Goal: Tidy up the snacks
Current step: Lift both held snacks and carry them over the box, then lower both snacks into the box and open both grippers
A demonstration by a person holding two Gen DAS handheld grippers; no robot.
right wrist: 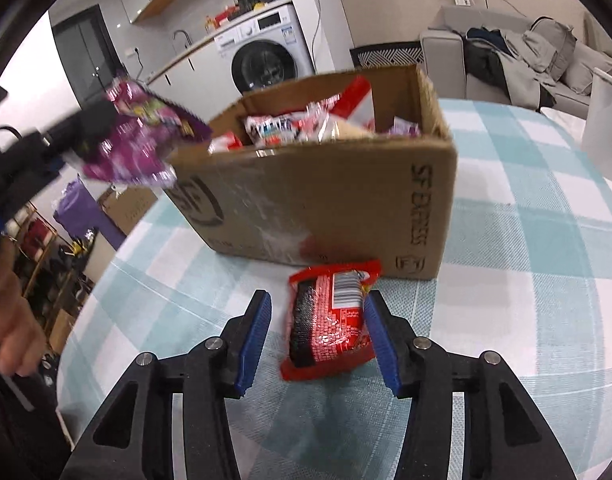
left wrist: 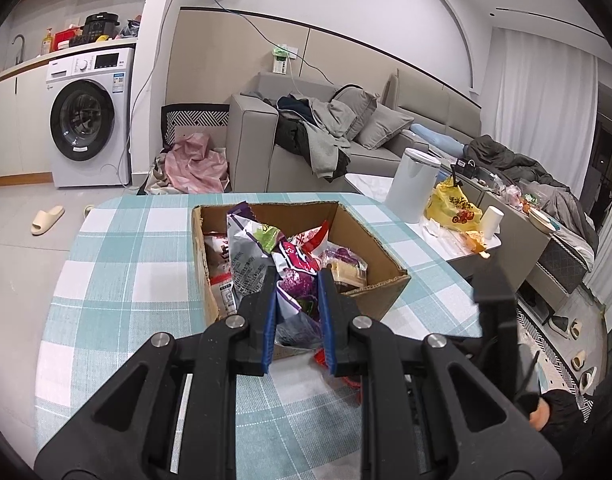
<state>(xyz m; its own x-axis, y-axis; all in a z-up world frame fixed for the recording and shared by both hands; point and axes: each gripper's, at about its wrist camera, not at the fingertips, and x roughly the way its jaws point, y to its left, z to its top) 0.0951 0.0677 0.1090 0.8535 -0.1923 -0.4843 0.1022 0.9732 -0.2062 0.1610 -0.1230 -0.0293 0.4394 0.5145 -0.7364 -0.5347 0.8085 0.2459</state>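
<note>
A cardboard box [left wrist: 379,286] [right wrist: 337,200] holding several snack packets stands on the checked table. My left gripper [left wrist: 297,276] is shut on a purple snack bag [left wrist: 296,294] and holds it in the air at the box's near edge; that bag also shows in the right wrist view [right wrist: 140,136], left of the box. My right gripper [right wrist: 317,304] is open around a red snack packet [right wrist: 331,320] that lies on the table in front of the box. Its right pad [right wrist: 379,336] touches the packet's edge.
The table has a teal and white checked cloth [left wrist: 146,264] [right wrist: 525,280]. A white canister [left wrist: 413,184] and a yellow bag [left wrist: 451,208] stand on a side table to the right. A sofa [left wrist: 345,136] and a washing machine [left wrist: 88,120] stand behind.
</note>
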